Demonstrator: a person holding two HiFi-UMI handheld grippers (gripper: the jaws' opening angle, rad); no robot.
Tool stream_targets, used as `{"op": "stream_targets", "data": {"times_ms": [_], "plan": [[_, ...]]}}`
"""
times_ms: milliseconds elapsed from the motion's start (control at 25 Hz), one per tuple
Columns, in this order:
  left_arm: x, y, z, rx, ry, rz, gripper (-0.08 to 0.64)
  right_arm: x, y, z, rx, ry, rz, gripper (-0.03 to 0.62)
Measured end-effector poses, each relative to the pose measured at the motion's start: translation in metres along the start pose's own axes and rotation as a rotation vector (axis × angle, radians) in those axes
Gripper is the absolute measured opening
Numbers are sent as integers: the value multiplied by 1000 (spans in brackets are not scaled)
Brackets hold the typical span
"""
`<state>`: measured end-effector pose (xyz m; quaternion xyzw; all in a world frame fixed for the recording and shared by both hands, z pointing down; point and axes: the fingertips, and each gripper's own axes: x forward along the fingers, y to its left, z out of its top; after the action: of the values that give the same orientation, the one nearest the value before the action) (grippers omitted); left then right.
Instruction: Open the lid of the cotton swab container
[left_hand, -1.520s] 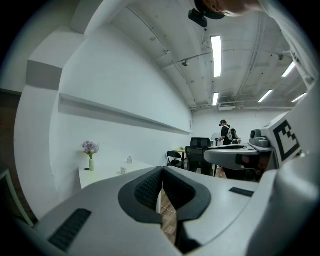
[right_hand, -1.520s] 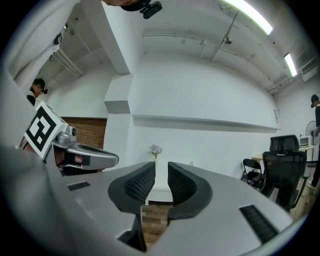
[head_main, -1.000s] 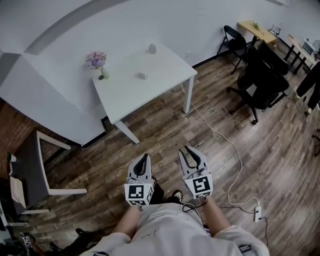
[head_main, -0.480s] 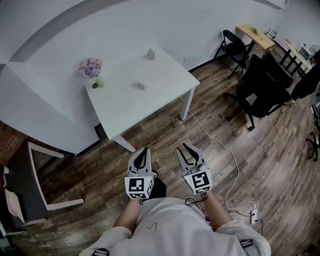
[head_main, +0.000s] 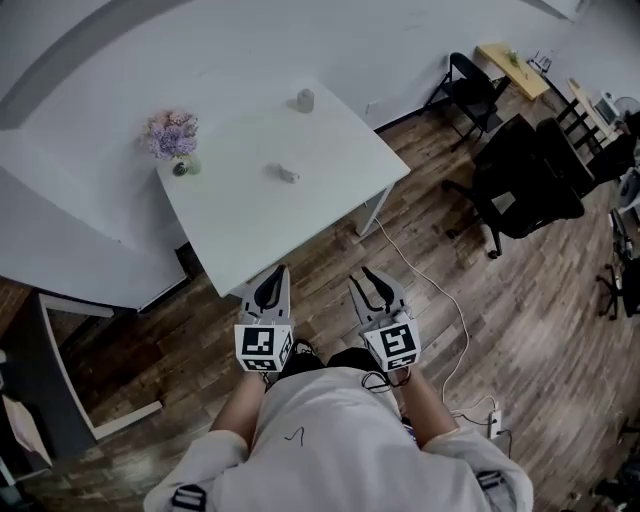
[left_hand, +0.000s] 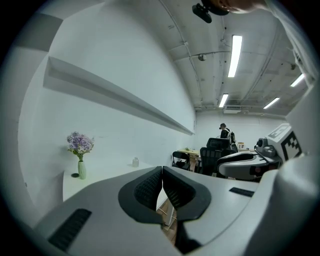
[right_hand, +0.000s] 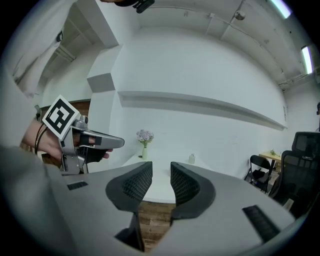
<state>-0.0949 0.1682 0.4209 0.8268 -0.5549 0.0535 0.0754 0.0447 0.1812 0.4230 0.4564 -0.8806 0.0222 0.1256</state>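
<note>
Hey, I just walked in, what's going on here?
A person stands at a white table holding a tool in each hand. The left tool is shut and empty; the right tool has just been opening its jaws, with nothing between them. A small container, another small item and a vase of flowers sit on the table, untouched.

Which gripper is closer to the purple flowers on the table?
Left. The left gripper is at the table's near edge, across from the flowers. The right gripper, its empty fingers having just opened wider, hangs over the floor farther right.
</note>
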Motion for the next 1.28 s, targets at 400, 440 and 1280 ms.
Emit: {"op": "stream_targets", "data": {"times_ms": [400, 440, 1280], "plan": [[64, 35, -13, -27, 55, 33, 19, 73, -39, -11, 15, 41, 40, 106], [72, 38, -13, -24, 58, 43, 18, 83, -47, -12, 16, 36, 48, 106], [255, 74, -31, -93, 247, 275, 20, 264, -185, -37, 1, 106, 368, 118]]}}
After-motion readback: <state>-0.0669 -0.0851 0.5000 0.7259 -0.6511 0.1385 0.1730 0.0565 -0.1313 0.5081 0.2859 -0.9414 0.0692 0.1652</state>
